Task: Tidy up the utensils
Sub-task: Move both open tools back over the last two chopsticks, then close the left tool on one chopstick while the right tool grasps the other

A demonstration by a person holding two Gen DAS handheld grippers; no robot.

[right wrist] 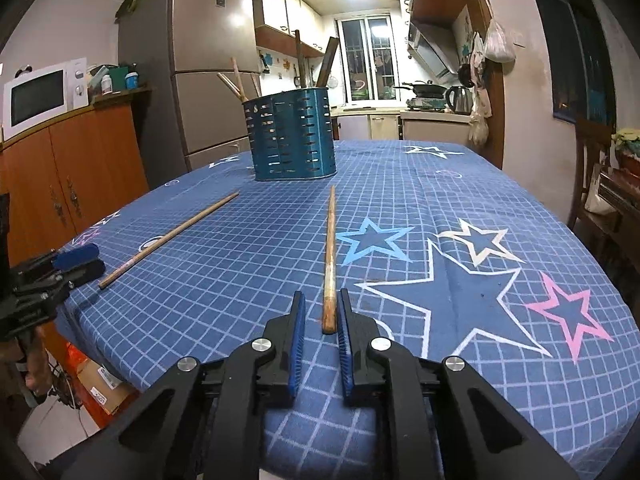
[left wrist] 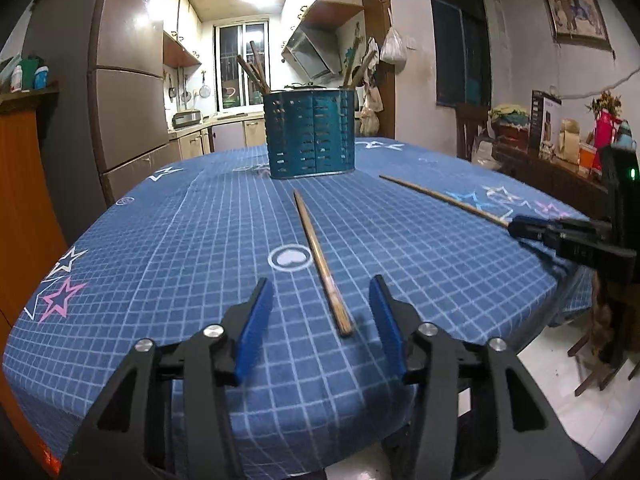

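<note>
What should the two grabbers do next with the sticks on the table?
Probably squeeze shut. Each hand-held gripper already has a chopstick's near end between its open fingers: the left hand-held gripper around one chopstick, the right hand-held gripper around the other chopstick. Then lift them toward the blue holder.

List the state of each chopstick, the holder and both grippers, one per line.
Left chopstick: flat on the tablecloth, thick end between open pads, untouched.
Right chopstick: flat on the tablecloth, thick end between narrow pads, no visible contact.
Utensil holder: upright, sticks standing inside.
Left gripper: open, straddling its chopstick.
Right gripper: nearly shut around its chopstick.
</note>
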